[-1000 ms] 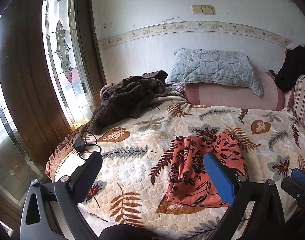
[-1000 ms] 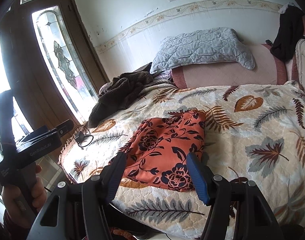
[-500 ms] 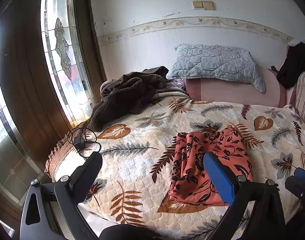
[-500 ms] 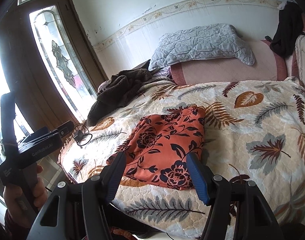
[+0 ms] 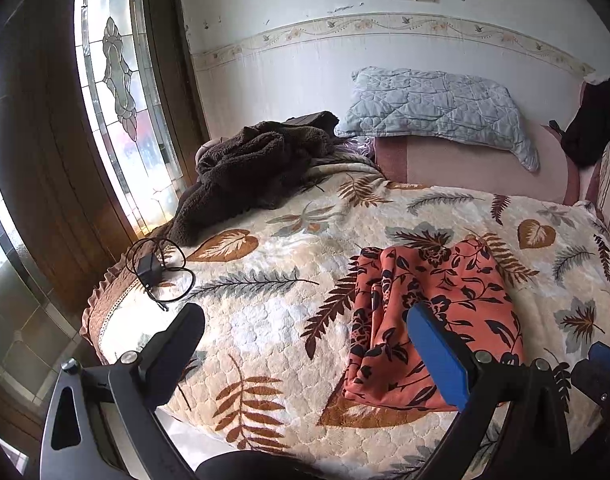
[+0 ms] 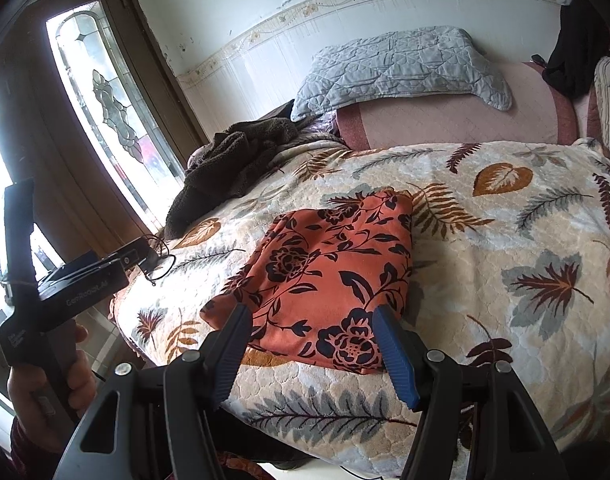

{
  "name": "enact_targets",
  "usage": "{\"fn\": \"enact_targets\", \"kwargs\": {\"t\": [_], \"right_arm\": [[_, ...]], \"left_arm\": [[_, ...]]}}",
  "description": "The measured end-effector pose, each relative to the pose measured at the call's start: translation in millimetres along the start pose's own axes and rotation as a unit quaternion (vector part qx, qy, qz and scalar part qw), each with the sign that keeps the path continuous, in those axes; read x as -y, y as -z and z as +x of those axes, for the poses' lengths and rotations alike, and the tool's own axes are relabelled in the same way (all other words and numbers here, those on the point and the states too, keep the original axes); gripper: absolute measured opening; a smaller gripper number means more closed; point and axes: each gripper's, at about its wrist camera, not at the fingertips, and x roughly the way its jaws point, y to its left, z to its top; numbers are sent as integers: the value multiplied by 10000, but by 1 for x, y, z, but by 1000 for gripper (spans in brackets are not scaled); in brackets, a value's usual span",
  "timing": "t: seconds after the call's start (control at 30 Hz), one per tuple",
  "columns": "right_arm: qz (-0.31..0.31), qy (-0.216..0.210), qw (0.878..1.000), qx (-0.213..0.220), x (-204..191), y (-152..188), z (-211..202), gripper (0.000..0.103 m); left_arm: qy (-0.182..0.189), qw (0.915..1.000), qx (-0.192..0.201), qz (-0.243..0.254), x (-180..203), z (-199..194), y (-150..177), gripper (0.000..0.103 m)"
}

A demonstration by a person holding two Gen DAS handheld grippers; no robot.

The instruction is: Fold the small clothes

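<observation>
While I look through the left wrist view, my left tongs [image 5: 305,344] hang spread and empty above the bed [image 5: 265,320], folded orange floral cloth [image 5: 437,312] lying flat near its front edge. Right wrist view: right tongs [image 6: 311,350] spread, empty, just over the cloth's [image 6: 329,268] near edge.

Around the leaf-print bedspread [image 5: 289,320] I count one orange floral garment [image 6: 333,276] lying on it, one brown fleece heap [image 5: 249,172] at its far corner, one grey quilted pillow [image 5: 437,108] behind it, and one black charger [image 5: 148,267] at its edge.
</observation>
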Motion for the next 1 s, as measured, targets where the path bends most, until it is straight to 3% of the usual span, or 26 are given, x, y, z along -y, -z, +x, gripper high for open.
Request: {"fn": "enact_targets", "kwargs": {"t": [0.3, 0.4, 0.53, 0.67, 0.77, 0.9, 1.0], "right_arm": [[56, 186, 9997, -159, 6, -3, 30, 64], [43, 219, 9995, -202, 11, -13, 47, 55], [288, 273, 9985, -377, 26, -28, 84, 39], [682, 260, 9946, -734, 43, -28, 126, 39], [543, 342, 9937, -917, 45, -17, 149, 39], [204, 370, 9943, -978, 37, -29, 150, 39], [323, 434, 9956, -765, 48, -52, 154, 39]], "left_arm": [[21, 9998, -204, 45, 3, 42, -4, 101], [161, 9991, -395, 83, 10, 68, -11, 101], [513, 9930, -1051, 133, 26, 119, -13, 101], [691, 9817, -1765, 180, 45, 168, 4, 101], [717, 9726, -2203, 195, 51, 196, 26, 103], [1007, 9704, -2190, -163, 38, 196, 24, 103], [919, 9777, -1872, -261, 31, 191, 11, 103]]}}
